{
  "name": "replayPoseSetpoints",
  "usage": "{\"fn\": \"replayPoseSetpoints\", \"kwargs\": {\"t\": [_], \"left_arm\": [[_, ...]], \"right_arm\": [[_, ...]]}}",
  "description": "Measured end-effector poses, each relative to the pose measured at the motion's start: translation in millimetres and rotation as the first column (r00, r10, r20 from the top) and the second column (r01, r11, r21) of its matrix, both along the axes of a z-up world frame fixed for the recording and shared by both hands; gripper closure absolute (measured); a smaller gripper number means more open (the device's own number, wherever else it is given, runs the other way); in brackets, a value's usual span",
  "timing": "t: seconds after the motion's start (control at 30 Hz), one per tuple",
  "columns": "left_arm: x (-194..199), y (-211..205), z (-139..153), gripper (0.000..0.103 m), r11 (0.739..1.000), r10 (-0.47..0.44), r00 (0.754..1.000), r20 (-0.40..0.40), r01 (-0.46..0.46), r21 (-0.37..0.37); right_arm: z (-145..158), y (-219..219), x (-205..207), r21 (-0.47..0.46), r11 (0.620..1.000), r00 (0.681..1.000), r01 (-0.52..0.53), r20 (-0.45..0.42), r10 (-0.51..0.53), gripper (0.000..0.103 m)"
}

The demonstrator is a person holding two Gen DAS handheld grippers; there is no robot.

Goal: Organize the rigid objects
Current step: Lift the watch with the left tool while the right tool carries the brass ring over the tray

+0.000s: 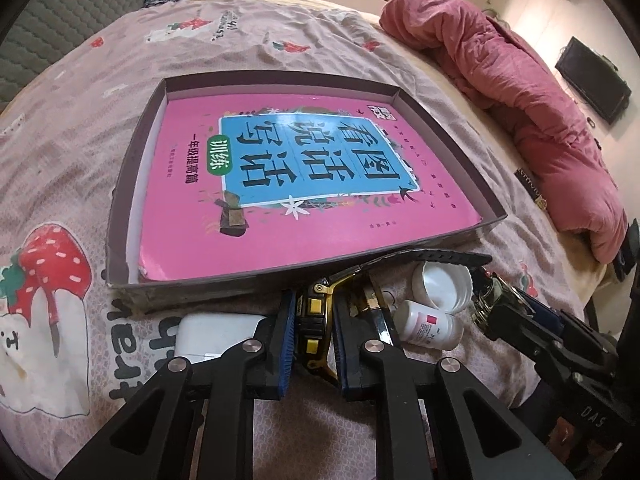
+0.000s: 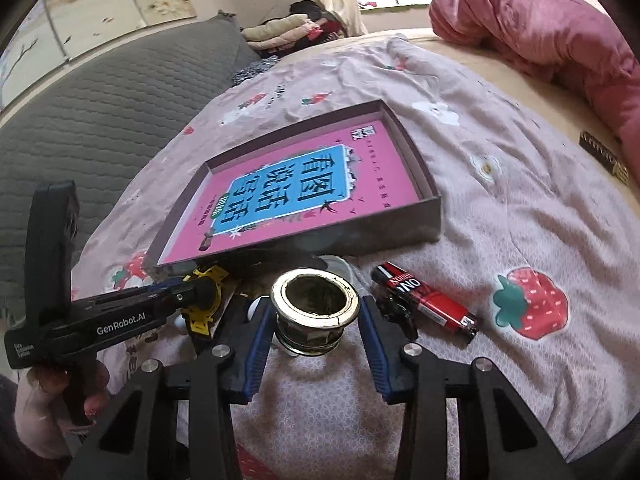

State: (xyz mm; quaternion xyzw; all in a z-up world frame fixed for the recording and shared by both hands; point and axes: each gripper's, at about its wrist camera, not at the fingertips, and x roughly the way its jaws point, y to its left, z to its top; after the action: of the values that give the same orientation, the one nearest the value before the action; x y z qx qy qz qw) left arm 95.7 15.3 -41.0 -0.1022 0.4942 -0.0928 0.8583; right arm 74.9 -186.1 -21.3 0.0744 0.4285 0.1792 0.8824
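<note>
Pinching a yellow-and-black watch between our left gripper, we are hovering beside the box's near edge on the bed. Spreading our right gripper, we are straddling a metal ring near that edge, not gripping it.

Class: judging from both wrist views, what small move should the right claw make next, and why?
Probably close the right claw on the round metal ring fitting: the fitting sits between its open blue pads, untouched, on the bedsheet just short of the shallow cardboard tray.
</note>
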Motion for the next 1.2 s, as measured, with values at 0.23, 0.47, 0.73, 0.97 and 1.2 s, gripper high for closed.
{"fn": "replayPoseSetpoints", "kwargs": {"t": [0.23,0.47,0.73,0.97,1.2], "left_arm": [[-6.1,5.5,8.7,0.086,0.999,0.017,0.999,0.028,-0.016,-0.043],[-16.8,3.5,28.3,0.086,0.999,0.018,0.997,0.08,-0.014,-0.05],[-22.8,8.2,39.5,0.086,0.998,0.038,0.994,0.106,-0.032,-0.057],[-28.9,20.7,54.6,0.086,0.996,0.091,0.979,0.181,-0.085,-0.039],[-32.2,29.4,63.5,0.086,0.993,0.12,0.965,0.232,-0.12,-0.017]], "right_arm": [[8.2,8.7,-5.5,-0.037,0.999,0.998,-0.035,0.054,0.037,0.06],[13.5,11.7,-8.3,-0.056,0.997,0.995,-0.045,0.087,0.05,0.06],[20.5,9.6,-10.5,-0.07,0.997,0.991,-0.04,0.124,0.048,0.06],[30.7,11.1,-11.3,-0.097,0.994,0.982,-0.041,0.182,0.058,0.06],[38.9,13.6,-9.6,-0.123,0.991,0.97,-0.047,0.231,0.074,0.06]]}}
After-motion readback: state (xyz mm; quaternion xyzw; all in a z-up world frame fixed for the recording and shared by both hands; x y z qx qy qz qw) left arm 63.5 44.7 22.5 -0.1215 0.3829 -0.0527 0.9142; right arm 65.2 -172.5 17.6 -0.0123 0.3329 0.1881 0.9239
